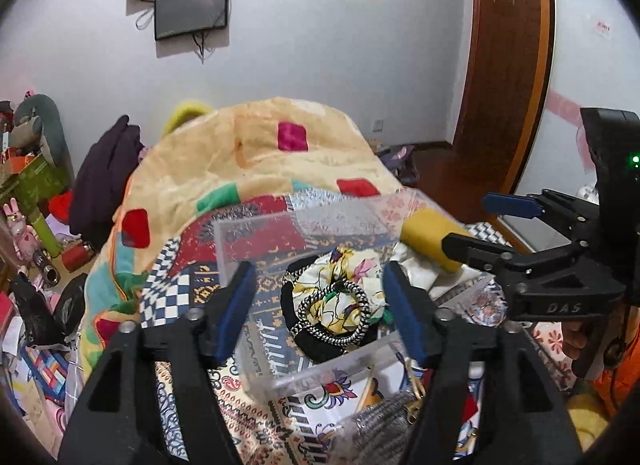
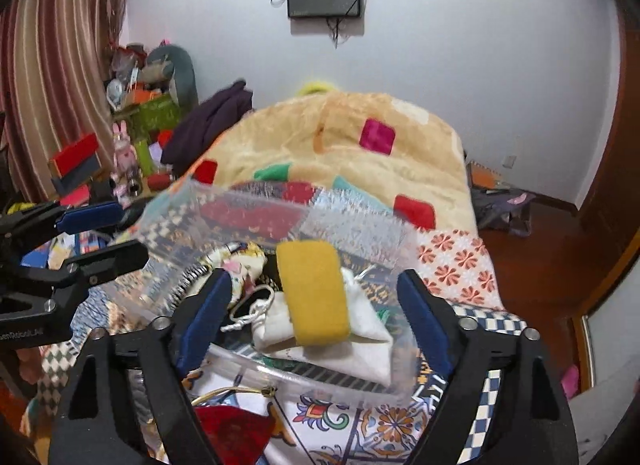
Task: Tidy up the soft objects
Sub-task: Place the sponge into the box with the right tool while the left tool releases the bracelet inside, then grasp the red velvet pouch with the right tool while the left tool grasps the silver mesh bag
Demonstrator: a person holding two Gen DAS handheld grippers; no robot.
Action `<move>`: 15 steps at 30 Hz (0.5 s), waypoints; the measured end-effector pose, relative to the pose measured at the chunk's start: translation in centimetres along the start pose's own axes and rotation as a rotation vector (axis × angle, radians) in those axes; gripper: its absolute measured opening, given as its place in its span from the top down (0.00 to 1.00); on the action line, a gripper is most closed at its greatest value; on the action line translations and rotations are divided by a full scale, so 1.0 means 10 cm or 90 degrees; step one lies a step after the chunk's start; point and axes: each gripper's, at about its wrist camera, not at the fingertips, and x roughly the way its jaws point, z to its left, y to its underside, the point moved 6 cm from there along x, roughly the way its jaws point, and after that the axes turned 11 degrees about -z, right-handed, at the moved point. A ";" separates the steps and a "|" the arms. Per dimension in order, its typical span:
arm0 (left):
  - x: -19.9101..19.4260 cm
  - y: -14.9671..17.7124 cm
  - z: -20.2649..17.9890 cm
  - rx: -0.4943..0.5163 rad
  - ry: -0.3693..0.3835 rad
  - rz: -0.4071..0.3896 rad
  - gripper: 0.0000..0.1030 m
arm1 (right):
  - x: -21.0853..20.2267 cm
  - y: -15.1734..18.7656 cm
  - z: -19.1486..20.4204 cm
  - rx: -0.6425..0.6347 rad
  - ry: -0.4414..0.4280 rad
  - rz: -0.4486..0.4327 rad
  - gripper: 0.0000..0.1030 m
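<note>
A clear plastic box (image 1: 256, 225) stands on the patterned bedspread. In it lie a floral scrunchie (image 1: 340, 281), a black-and-white striped hair tie (image 1: 352, 329) and a black band. My left gripper (image 1: 320, 313) hangs over them, open, with nothing between its blue pads. In the right wrist view a yellow soft block (image 2: 316, 297) lies over a white drawstring pouch (image 2: 372, 341) inside the clear box (image 2: 360, 209). My right gripper (image 2: 314, 319) is open around the block, pads clear of it. Each gripper shows in the other's view: the right gripper (image 1: 476, 225) and the left gripper (image 2: 100, 233).
A heaped cream fleece blanket (image 1: 256, 153) with coloured squares rises behind the box. A grey knitted item with a gold clasp (image 1: 384, 413) and a red pouch (image 2: 232, 433) lie near the front. Clutter and a dark purple garment (image 2: 212, 121) fill the left; a wooden door (image 1: 504, 65) stands right.
</note>
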 end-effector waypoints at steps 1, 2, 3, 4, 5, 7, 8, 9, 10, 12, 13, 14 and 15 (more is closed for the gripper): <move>-0.07 -0.02 0.00 -0.002 -0.001 -0.008 0.27 | -0.07 -0.03 0.00 0.000 0.001 -0.008 0.18; -0.13 -0.03 -0.01 -0.002 -0.001 -0.013 0.21 | -0.14 -0.04 0.00 -0.001 -0.002 -0.014 0.17; -0.16 -0.04 -0.01 -0.003 0.000 -0.015 0.15 | -0.19 -0.05 0.01 -0.003 -0.005 -0.016 0.17; -0.21 -0.04 -0.02 -0.005 0.001 -0.017 0.12 | -0.23 -0.04 0.02 -0.004 -0.006 -0.017 0.16; -0.25 -0.03 -0.02 -0.006 0.001 -0.017 0.08 | -0.27 -0.03 0.04 -0.007 -0.008 -0.017 0.14; -0.32 0.02 -0.04 -0.009 0.005 -0.015 0.06 | -0.33 0.03 0.07 -0.015 -0.012 -0.011 0.14; -0.34 0.06 -0.04 -0.010 0.007 -0.009 0.05 | -0.36 0.09 0.09 -0.019 -0.014 -0.005 0.14; -0.35 0.10 -0.05 -0.011 0.007 -0.003 0.05 | -0.37 0.14 0.11 -0.021 -0.018 0.003 0.14; -0.36 0.15 -0.05 -0.012 0.007 0.004 0.05 | -0.37 0.20 0.13 -0.020 -0.024 0.012 0.14; -0.36 0.28 -0.05 -0.016 0.008 0.023 0.05 | -0.35 0.32 0.17 -0.016 -0.037 0.033 0.14; -0.36 0.36 -0.05 -0.019 0.007 0.036 0.05 | -0.32 0.41 0.21 -0.015 -0.045 0.048 0.14; -0.35 0.45 -0.04 -0.022 0.006 0.049 0.05 | -0.31 0.46 0.23 -0.013 -0.049 0.056 0.14; -0.35 0.52 -0.03 -0.024 0.005 0.060 0.05 | -0.26 0.54 0.26 -0.011 -0.057 0.070 0.14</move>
